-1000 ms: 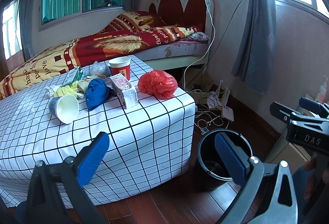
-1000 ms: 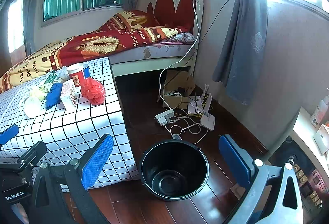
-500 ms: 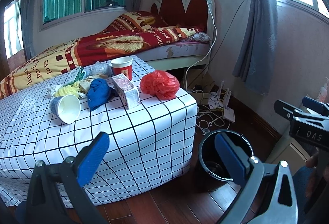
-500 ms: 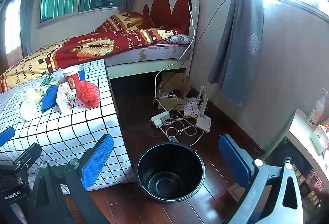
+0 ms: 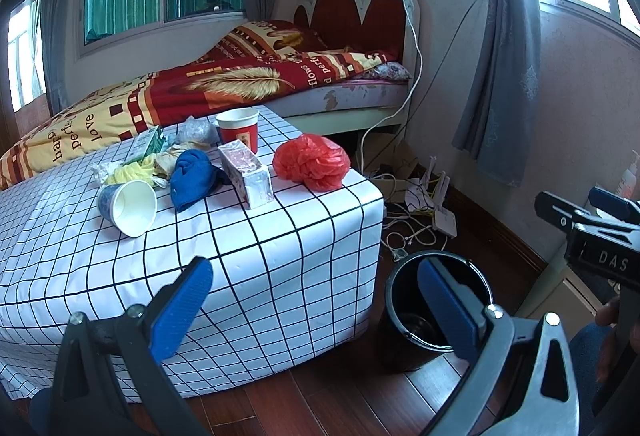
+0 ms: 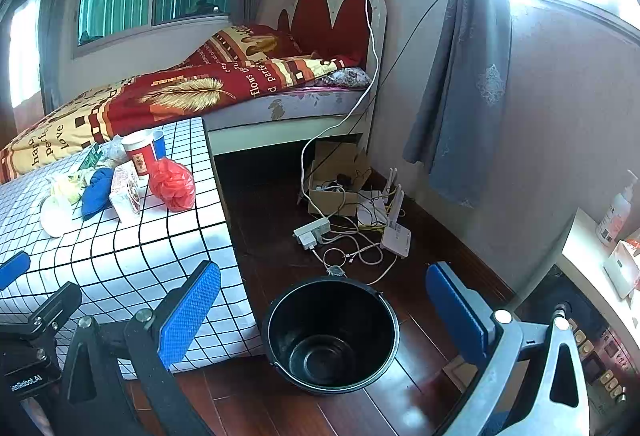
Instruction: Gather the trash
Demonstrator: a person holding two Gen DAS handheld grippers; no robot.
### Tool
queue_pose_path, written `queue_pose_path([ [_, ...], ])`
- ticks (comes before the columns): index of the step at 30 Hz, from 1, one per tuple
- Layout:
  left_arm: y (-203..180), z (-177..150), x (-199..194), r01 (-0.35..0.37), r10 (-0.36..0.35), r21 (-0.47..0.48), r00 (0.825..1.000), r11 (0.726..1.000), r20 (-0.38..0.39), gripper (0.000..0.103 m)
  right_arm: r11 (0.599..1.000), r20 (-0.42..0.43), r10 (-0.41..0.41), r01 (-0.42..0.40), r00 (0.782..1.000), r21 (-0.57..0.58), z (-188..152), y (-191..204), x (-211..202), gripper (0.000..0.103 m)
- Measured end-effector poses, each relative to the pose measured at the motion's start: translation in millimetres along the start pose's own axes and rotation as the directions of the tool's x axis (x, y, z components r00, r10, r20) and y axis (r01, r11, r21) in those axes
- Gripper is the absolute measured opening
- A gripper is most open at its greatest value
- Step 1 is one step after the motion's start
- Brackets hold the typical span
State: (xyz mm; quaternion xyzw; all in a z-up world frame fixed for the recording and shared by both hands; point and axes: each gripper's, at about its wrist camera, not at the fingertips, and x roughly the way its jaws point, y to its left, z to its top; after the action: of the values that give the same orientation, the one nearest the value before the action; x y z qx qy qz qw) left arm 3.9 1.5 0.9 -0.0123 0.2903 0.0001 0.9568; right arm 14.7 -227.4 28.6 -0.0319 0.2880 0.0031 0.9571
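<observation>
Trash lies on a low table with a checked white cloth: a red plastic bag, a small carton, a blue cloth, a tipped white paper cup, a red cup and crumpled wrappers. A black bucket stands empty on the floor right of the table. My left gripper is open and empty, held before the table's corner. My right gripper is open and empty above the bucket. The red bag also shows in the right wrist view.
A bed with a red and yellow quilt stands behind the table. Cables, a power strip, routers and a cardboard box lie on the wooden floor by the wall. A grey curtain hangs at right, with a white shelf below.
Both grippers have drifted slightly; the right view has shifted so the bucket sits a little further left and lower. Both stay open and empty.
</observation>
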Motion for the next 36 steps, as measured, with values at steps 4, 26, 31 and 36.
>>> queue_pose_path([
  [4,0.1,-0.1,0.3,0.001,-0.001,-0.001,1.000,1.000,0.000,0.103,1.000,-0.001,0.000,0.000,1.000,0.001,0.1,0.1,0.0,0.103],
  [26,0.8,-2.4,0.2,0.002,-0.002,-0.003,1.000,1.000,-0.001,0.103,1.000,-0.001,0.001,-0.001,1.000,0.001,-0.4,4.0,-1.6,0.103],
  [31,2.1,-3.9,0.1,0.004,-0.004,-0.006,1.000,1.000,-0.001,0.103,1.000,0.000,0.001,-0.001,1.000,0.000,-0.5,3.6,-1.7,0.103],
  [36,2.5,-3.3,-0.7,0.004,-0.004,-0.005,1.000,1.000,-0.001,0.103,1.000,0.000,0.002,-0.002,1.000,-0.001,-0.5,3.8,-1.7,0.103],
])
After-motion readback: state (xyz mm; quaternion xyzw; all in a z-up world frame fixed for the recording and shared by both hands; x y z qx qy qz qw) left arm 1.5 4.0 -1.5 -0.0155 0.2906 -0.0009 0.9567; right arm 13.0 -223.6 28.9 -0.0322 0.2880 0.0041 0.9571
